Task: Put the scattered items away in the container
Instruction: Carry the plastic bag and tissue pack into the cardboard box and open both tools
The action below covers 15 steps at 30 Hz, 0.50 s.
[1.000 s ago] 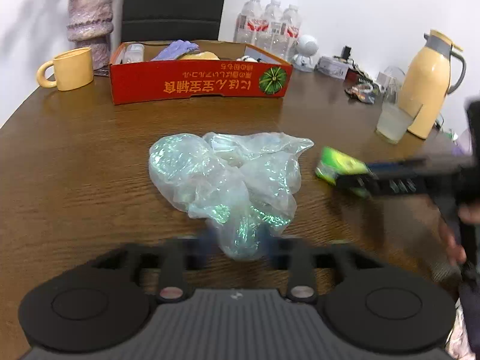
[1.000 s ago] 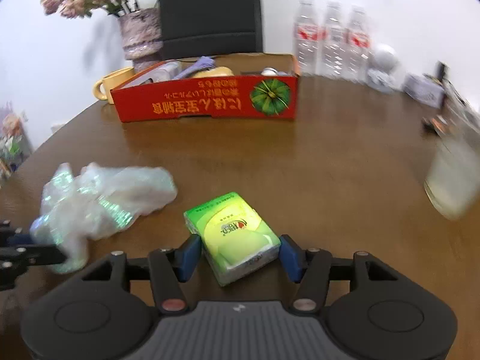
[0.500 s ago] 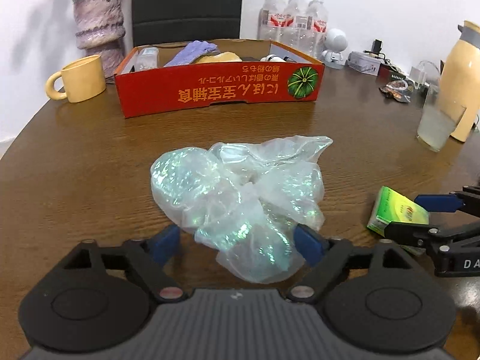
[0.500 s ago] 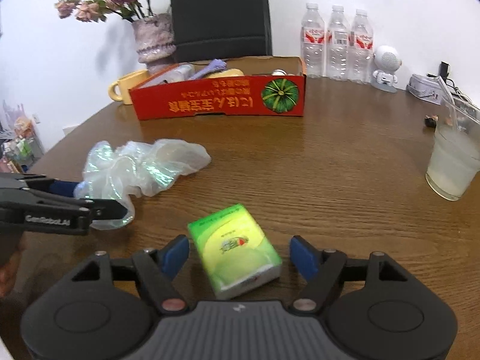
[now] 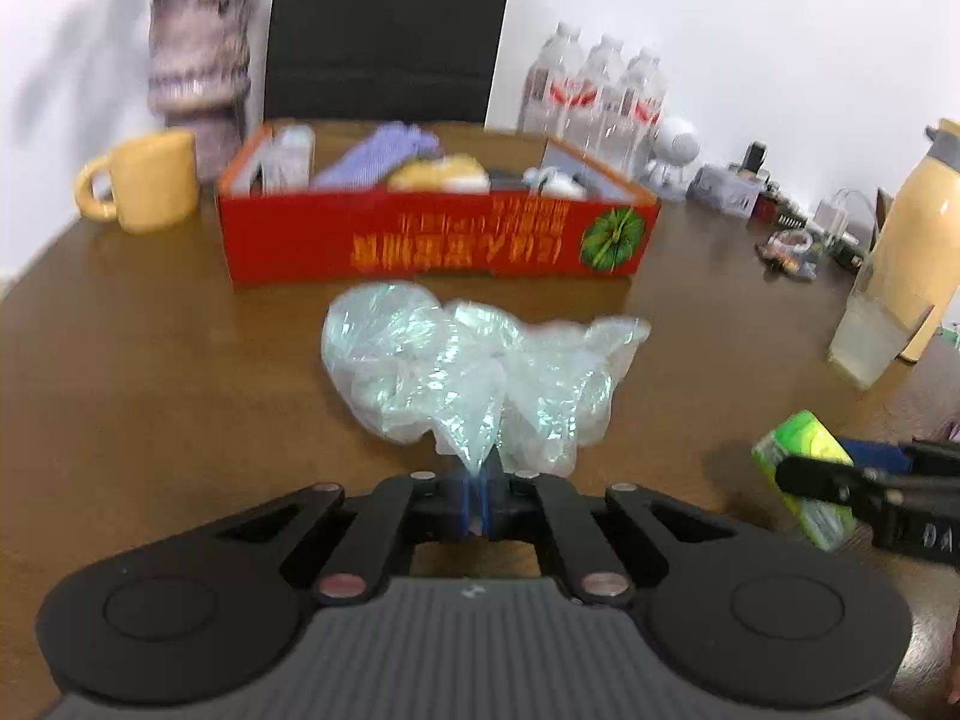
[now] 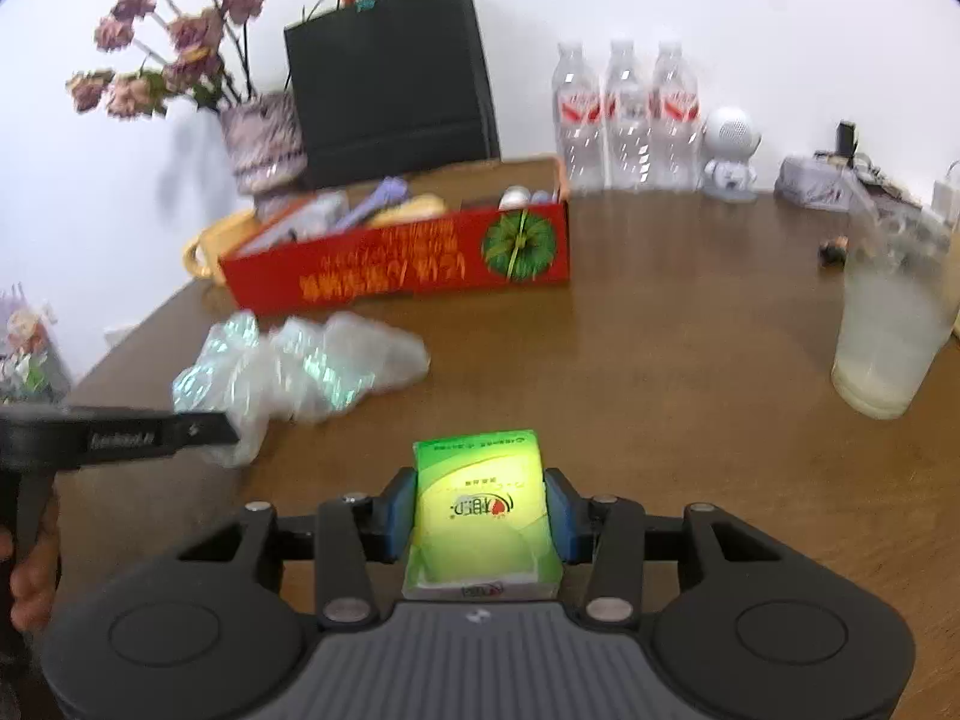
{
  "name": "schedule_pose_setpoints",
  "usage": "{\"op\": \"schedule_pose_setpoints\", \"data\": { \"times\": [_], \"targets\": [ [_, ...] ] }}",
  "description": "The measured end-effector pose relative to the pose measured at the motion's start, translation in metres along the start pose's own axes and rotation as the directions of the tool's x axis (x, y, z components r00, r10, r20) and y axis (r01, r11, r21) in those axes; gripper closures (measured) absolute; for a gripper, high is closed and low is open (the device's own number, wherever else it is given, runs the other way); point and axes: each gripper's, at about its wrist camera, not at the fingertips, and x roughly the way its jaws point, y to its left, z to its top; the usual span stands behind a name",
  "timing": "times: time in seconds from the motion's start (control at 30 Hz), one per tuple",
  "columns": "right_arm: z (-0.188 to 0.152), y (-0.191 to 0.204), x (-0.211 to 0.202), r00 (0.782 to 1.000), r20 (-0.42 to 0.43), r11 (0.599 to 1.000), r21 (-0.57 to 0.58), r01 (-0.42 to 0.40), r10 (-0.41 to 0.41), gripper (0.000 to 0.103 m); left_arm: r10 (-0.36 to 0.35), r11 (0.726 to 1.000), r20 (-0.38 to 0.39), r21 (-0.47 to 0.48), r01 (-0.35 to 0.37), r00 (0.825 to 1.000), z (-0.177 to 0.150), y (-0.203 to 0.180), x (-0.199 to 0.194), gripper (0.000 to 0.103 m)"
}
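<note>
A crumpled plastic bag (image 5: 480,378) is pinched at its near tip by the left gripper (image 5: 477,501), jaws fully together. A green tissue pack (image 6: 483,510) is clamped between the closing pads of the right gripper (image 6: 480,516). The red box (image 5: 432,240) stands beyond on the wooden table (image 5: 150,360).
</note>
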Motion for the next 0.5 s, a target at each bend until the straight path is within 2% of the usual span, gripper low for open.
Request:
{"op": "schedule_pose_setpoints", "data": {
  "times": [0.07,0.13,0.3,0.4,0.5],
  "targets": [
    [0.017,0.003,-0.007,0.999,0.032,1.000,0.004,-0.026,0.026,0.060,-0.033,0.999,0.045,0.011,0.033,0.998,0.014,0.000,-0.015,0.099],
    [0.037,0.004,-0.009,0.997,0.059,0.998,0.004,-0.058,0.058,0.060,-0.038,0.998,0.098,0.051,0.033,0.994,0.036,-0.002,-0.026,0.099],
    [0.104,0.003,0.012,0.994,0.092,0.998,0.019,-0.065,0.063,0.060,-0.049,0.994,0.187,0.101,0.030,0.981,0.121,0.004,-0.024,0.099],
    [0.147,-0.001,0.041,0.992,0.093,0.993,0.070,-0.097,0.090,0.059,-0.023,0.992,0.188,0.123,0.000,0.982,0.167,0.009,0.000,0.099],
    [0.183,-0.002,0.080,0.995,0.066,0.990,0.112,-0.086,0.079,0.059,0.018,0.994,0.124,0.109,-0.032,0.992,0.189,0.024,0.043,0.099]
  ]
}}
